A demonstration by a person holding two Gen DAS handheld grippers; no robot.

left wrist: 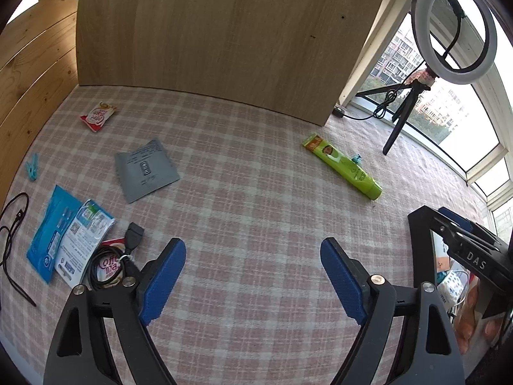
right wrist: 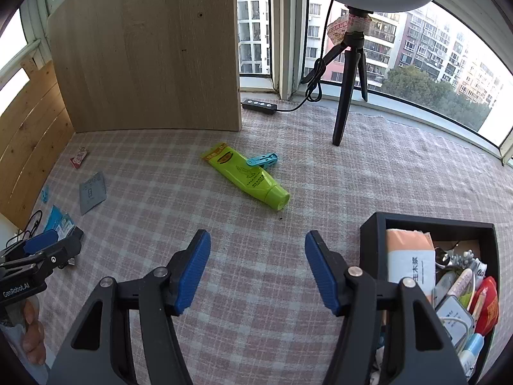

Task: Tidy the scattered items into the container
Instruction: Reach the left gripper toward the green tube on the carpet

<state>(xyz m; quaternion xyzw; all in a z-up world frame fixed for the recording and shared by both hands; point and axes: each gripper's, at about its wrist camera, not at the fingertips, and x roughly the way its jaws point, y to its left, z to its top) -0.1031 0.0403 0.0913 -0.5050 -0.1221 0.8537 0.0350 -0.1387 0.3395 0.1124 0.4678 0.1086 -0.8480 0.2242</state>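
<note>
My left gripper (left wrist: 253, 280) hangs open over bare checked cloth with nothing between its blue pads. My right gripper (right wrist: 258, 272) is open too and holds nothing. A green tube (right wrist: 248, 176) lies ahead of it, with a blue clothes peg (right wrist: 263, 160) against its far side. The black container (right wrist: 372, 234) stands at the right, packed with several items. Left of the left gripper lie a coiled black cable (left wrist: 110, 263), a coffee sachet (left wrist: 109, 268) under it, two blue and white packets (left wrist: 69, 237), a grey packet (left wrist: 146, 170), a red sachet (left wrist: 98, 116) and another blue peg (left wrist: 32, 166).
A wooden board (left wrist: 224, 32) stands upright at the back of the table. A ring light on a black tripod (right wrist: 348, 73) stands at the far right, its cable and switch (right wrist: 259, 106) by the window. A black cord (left wrist: 11, 234) trails at the left edge.
</note>
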